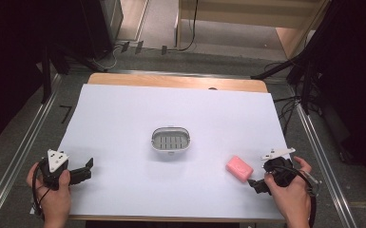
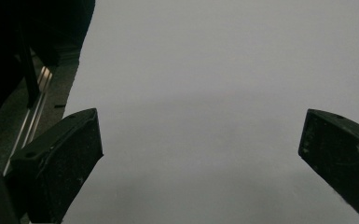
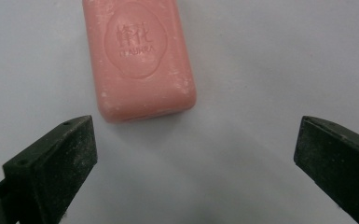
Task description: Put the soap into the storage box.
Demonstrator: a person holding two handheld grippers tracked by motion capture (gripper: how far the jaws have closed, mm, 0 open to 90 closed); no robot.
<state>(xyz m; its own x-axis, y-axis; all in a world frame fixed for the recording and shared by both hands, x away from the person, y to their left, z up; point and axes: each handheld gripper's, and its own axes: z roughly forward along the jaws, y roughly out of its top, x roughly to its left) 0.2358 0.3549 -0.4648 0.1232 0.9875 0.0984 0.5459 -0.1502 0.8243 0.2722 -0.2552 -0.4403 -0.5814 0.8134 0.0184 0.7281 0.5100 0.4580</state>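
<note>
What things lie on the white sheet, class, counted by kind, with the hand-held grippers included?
Pink soap bar: 1
White oval soap dish: 1
Grippers, both with jaws wide open: 2, left gripper and right gripper
Total: 4

Right gripper has its two black jaws spread wide over the white sheet, nothing between them. A pink soap bar lies flat just ahead, closer to the left jaw but not touching it. It's got a round stamped logo, slightly scuffed edges, and its far end is cropped.
</note>
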